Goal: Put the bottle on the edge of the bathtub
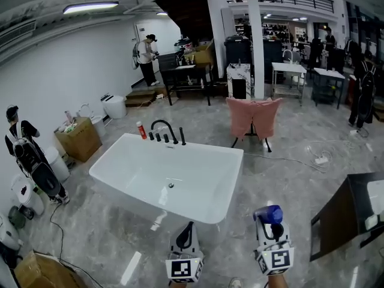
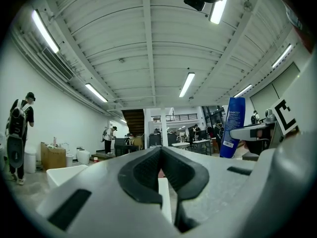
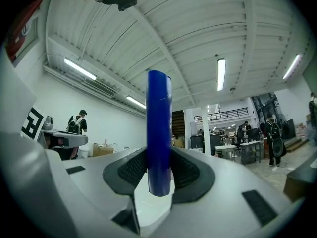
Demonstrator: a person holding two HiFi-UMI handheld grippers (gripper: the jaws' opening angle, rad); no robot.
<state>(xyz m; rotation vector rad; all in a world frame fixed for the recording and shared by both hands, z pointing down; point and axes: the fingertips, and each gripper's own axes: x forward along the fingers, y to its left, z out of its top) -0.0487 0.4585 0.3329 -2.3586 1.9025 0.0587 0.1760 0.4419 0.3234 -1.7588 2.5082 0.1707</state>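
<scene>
A tall blue bottle [image 3: 159, 133] stands upright between the pads of my right gripper [image 3: 159, 170], which is shut on it. In the head view the blue bottle [image 1: 268, 214] and right gripper [image 1: 270, 224] are low at the right, over the floor and short of the white bathtub [image 1: 237, 176]. My left gripper [image 1: 188, 228] is beside it, near the tub's front corner, its fingers closed to a point on nothing. In the left gripper view the left gripper [image 2: 160, 155] has its pads together, and the bottle [image 2: 233, 128] shows at the right.
A black faucet [image 1: 163, 128] and a small red-capped bottle [image 1: 141, 130] are on the tub's far rim. A pink chair [image 1: 254, 117] stands behind the tub, a cardboard box [image 1: 79, 140] and a person [image 1: 30, 155] to its left, a dark table [image 1: 348, 215] at the right.
</scene>
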